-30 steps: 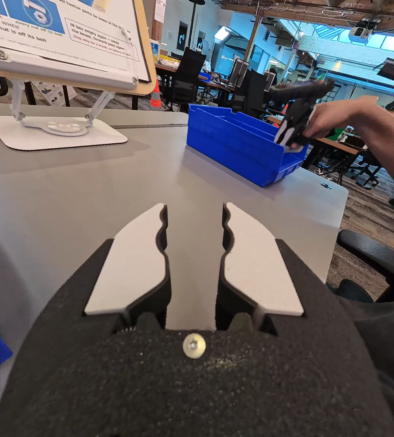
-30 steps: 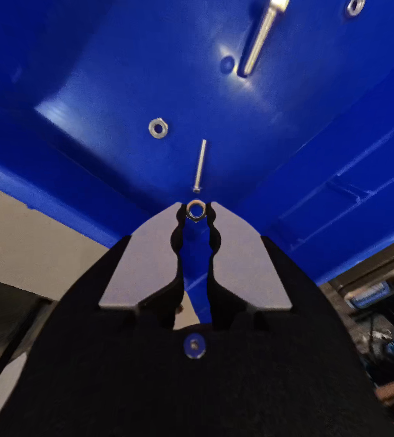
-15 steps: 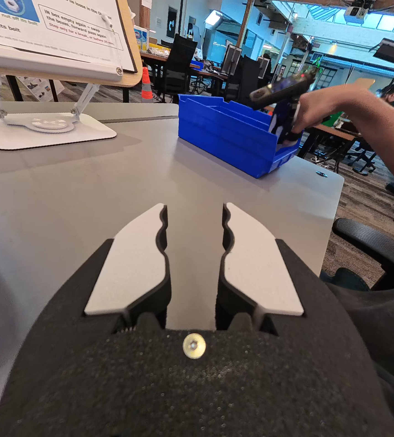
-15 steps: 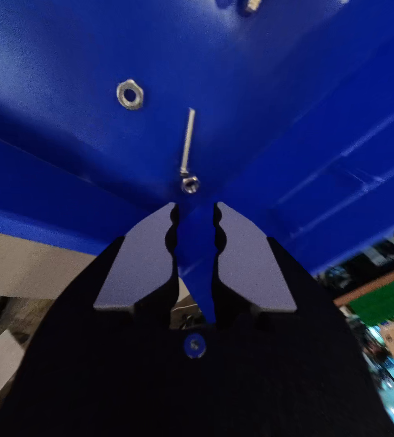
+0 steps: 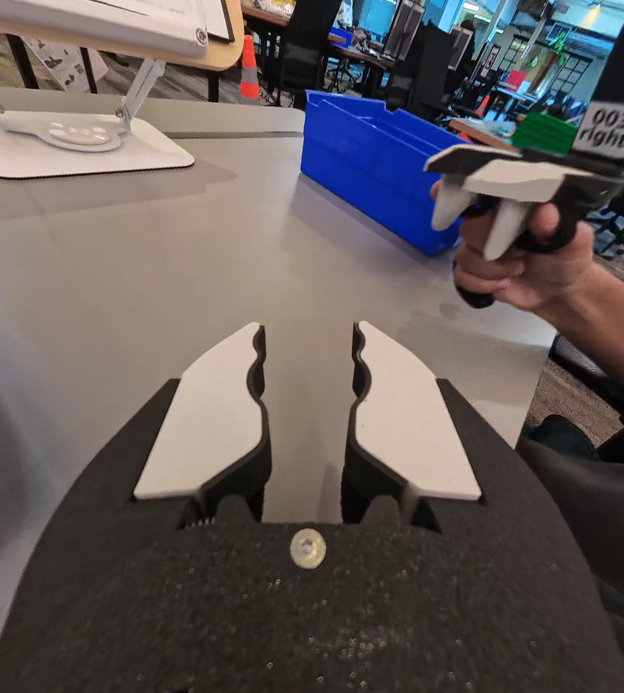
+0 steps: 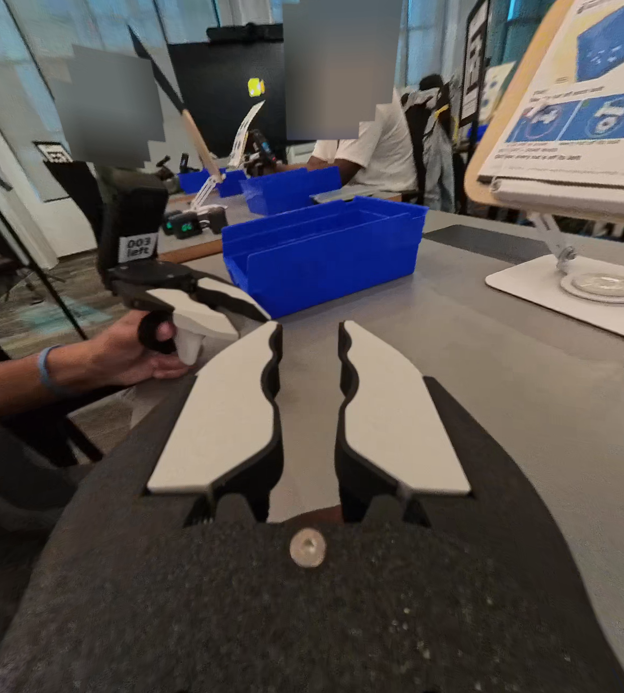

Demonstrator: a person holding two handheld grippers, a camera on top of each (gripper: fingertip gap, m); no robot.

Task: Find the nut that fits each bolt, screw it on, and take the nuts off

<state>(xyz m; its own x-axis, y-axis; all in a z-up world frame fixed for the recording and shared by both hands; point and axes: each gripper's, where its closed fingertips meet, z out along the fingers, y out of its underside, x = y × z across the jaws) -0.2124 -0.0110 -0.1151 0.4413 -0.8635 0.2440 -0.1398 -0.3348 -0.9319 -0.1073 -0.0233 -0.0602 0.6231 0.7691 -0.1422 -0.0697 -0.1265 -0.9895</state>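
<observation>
Left wrist view: left gripper (image 5: 308,333) jaws released, empty; right gripper (image 6: 310,330) likewise, over table (image 6: 490,375).

Blue bin (image 5: 370,168) open-topped on grey table, contents hidden.

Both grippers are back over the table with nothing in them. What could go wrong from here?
1. The right gripper and left gripper are open, empty, facing each other closely: they may collide.
2. No nut or bolt is in view; the blue bin hides its contents, so reaching in means searching blind.
</observation>
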